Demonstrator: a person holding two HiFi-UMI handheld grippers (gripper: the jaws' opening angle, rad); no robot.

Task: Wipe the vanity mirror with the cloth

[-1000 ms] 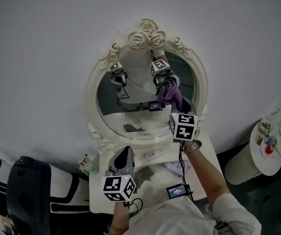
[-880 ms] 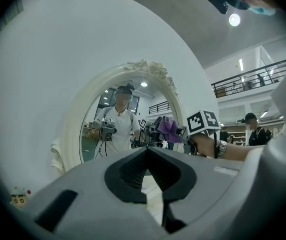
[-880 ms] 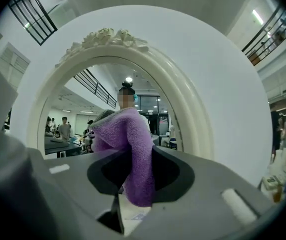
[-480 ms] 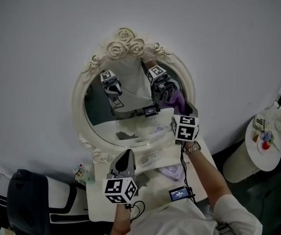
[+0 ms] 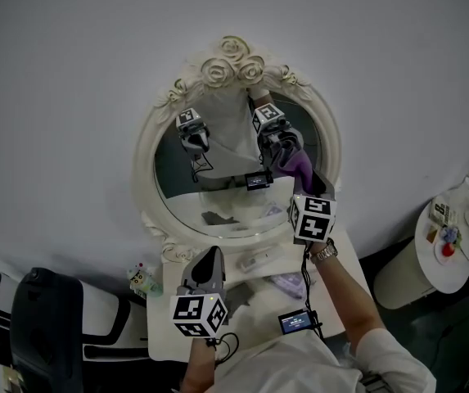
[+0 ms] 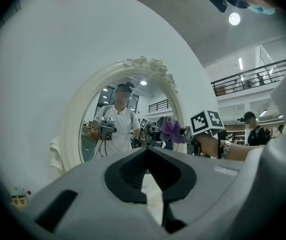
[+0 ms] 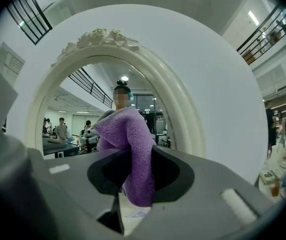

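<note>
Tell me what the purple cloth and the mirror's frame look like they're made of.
The cloth looks like soft plush fabric, probably microfibre: its surface is fuzzy and matte, and it folds limply. The mirror frame is cream-white and smooth with a slight sheen, with moulded roses on top. It is likely resin or painted plaster; I can't tell which.

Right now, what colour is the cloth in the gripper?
Purple. The cloth shows best in the right gripper view, clamped between the jaws.
</note>
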